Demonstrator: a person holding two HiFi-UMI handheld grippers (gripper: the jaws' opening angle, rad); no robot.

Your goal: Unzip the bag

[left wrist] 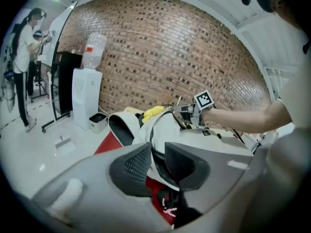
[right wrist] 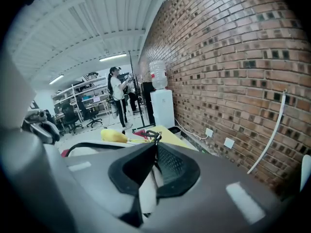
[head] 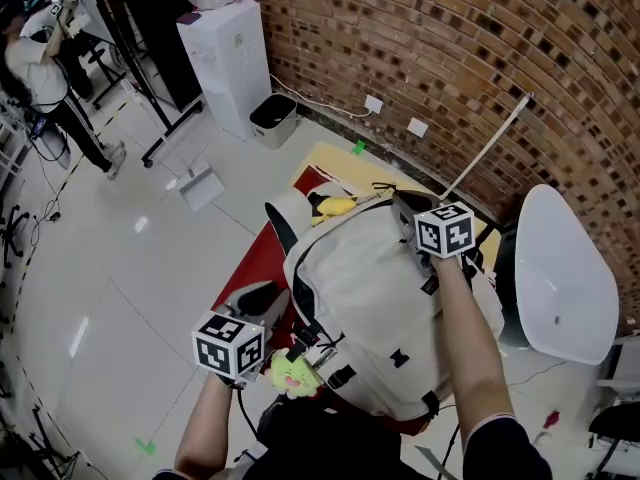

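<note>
Surrounding bag (head: 370,288) — water dispenser (head: 225,63), bin (head: 272,118), white chair (head: 560,268)

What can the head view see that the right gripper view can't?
Only the head view: the fluffy yellow toy charm nearest the person, the grey dustpan on the floor, and the person's bare forearm.
Only the right gripper view: the white ceiling with strip lights, the office shelves, and the right gripper, fingers shut on a small dark zip pull.
Both: the cream fabric backpack, the red brick wall, the white water dispenser.
</note>
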